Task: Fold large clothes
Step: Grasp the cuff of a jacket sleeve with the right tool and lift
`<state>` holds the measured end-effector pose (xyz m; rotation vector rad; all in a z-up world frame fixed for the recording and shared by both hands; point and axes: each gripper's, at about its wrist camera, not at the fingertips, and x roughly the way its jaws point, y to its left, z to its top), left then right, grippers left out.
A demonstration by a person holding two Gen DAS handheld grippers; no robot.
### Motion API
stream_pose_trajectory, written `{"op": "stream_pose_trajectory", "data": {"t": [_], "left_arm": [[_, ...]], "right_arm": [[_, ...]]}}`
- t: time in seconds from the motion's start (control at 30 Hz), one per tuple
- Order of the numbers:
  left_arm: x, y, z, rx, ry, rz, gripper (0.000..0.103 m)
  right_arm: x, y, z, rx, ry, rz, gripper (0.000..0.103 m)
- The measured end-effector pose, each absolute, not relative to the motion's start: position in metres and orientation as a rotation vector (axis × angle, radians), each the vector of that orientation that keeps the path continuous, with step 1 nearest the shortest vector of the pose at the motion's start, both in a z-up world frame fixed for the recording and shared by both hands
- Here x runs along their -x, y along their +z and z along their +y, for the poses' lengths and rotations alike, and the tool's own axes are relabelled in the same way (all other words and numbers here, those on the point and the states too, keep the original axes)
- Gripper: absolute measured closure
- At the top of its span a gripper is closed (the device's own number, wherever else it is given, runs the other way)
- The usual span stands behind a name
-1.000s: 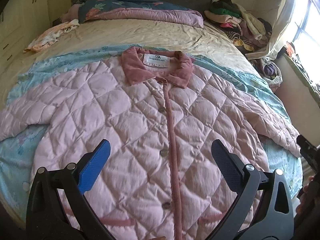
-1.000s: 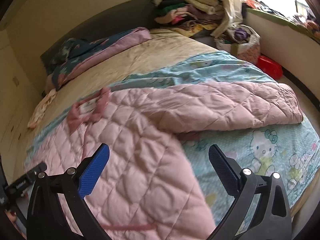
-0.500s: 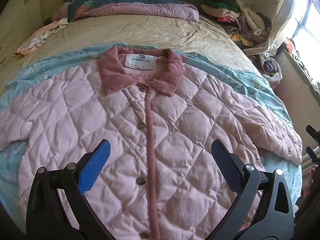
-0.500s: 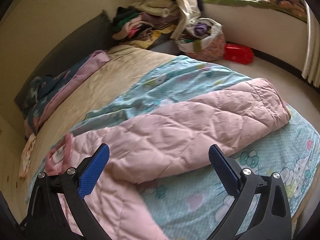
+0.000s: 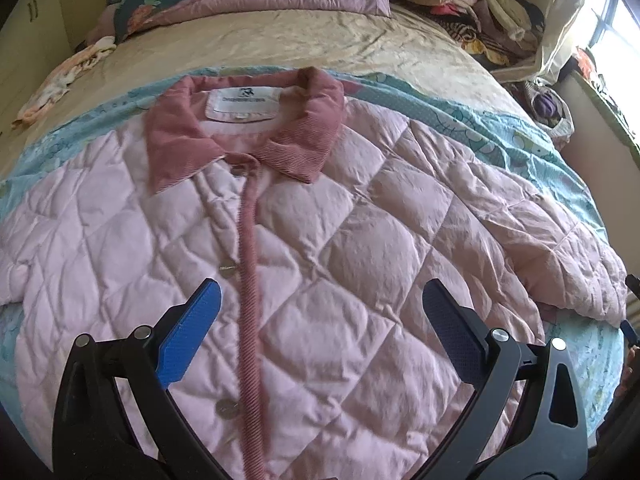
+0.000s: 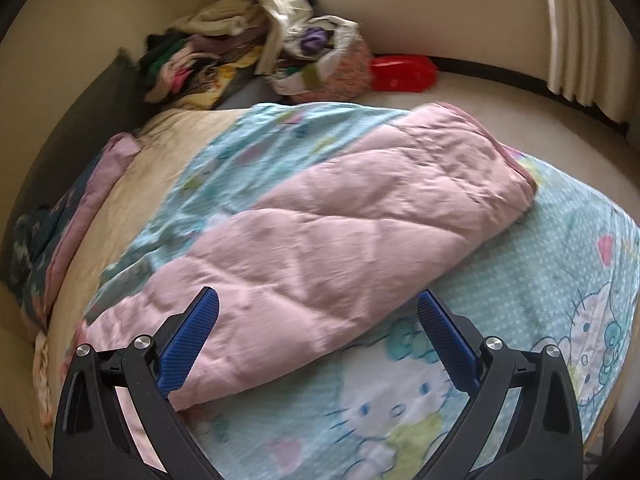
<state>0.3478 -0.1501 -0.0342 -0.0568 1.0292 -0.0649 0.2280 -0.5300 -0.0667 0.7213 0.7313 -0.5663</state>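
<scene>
**Soft quilting, ribbed trim, matt plastic**

My left gripper (image 5: 320,312) has matt black plastic arms, dimpled blue pads and shiny metal pins. Below it the pink jacket (image 5: 360,264) is puffy quilted cloth with a faint sheen; its collar (image 5: 176,136) and placket are ribbed, corduroy-like fabric, its buttons (image 5: 227,269) dull metallic. From my right gripper (image 6: 318,320), the sleeve (image 6: 360,216) looks equally padded on a smooth printed cotton sheet (image 6: 520,304).

A home bedroom: wide bed with beige sheet (image 5: 280,40), cartoon-cat turquoise blanket (image 6: 520,280), heaped mixed clothes (image 5: 480,8) upper right, sunlit window (image 5: 612,20).
</scene>
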Motion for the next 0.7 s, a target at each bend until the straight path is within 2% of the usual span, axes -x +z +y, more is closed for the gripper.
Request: {"op": "stream_pose_trajectory", "data": {"t": [0.3, 0.53, 0.6, 0.67, 0.7], "left_arm": [[-0.367, -0.048, -0.159, 0.049, -0.058, 1.05, 0.008], [-0.379, -0.042, -0.155, 0.007, -0.037, 1.033, 0.008], [-0.38, -0.036, -0.153, 0.001, -0.038, 1.017, 0.008], [-0.38, -0.031, -0.15, -0.008, -0.028, 1.002, 0.008], [-0.38, -0.028, -0.149, -0.017, -0.016, 0.996, 0.008]], "right_arm": [[-0.224, -0.119, -0.587, -0.922, -0.645, 0.748, 0.004], [-0.225, -0.129, -0.617, -0.988, -0.65, 0.649, 0.005], [-0.221, -0.129, -0.624, -0.985, -0.663, 0.601, 0.017], [-0.217, -0.127, -0.629, -0.981, -0.672, 0.568, 0.042], [-0.217, -0.125, -0.631, -0.979, -0.661, 0.556, 0.05]]}}
